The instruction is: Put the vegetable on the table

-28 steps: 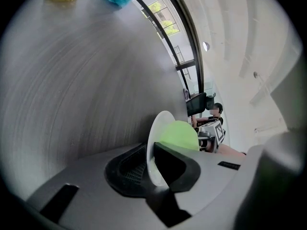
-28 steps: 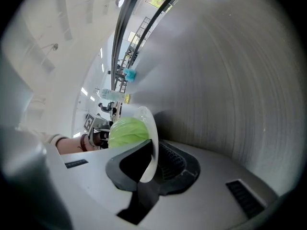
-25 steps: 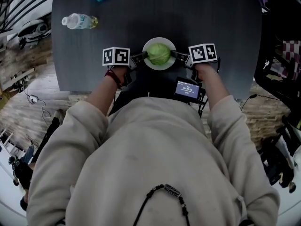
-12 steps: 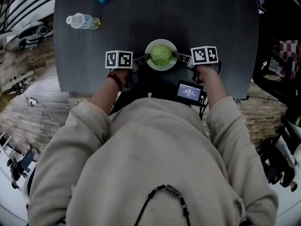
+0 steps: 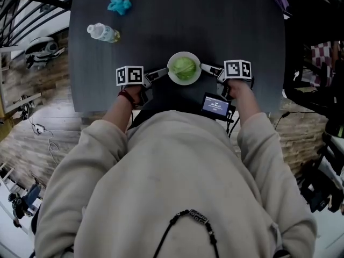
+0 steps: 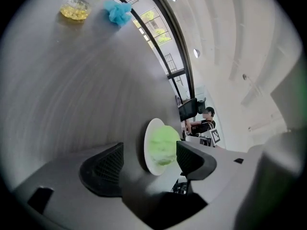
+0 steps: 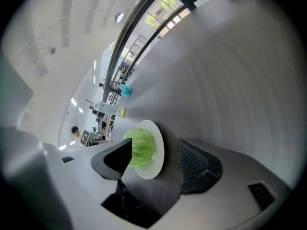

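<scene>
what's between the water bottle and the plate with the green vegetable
Nothing: in the head view, the stretch of table between the bottle and the plate is bare.

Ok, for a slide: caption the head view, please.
Left tool and right tool, just opened, flank the plate of green vegetable.

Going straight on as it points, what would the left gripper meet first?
The left gripper has just been opening its fingers; straight on, it probably meets the white plate ahead between them first, green vegetable on it; depth unclear.
</scene>
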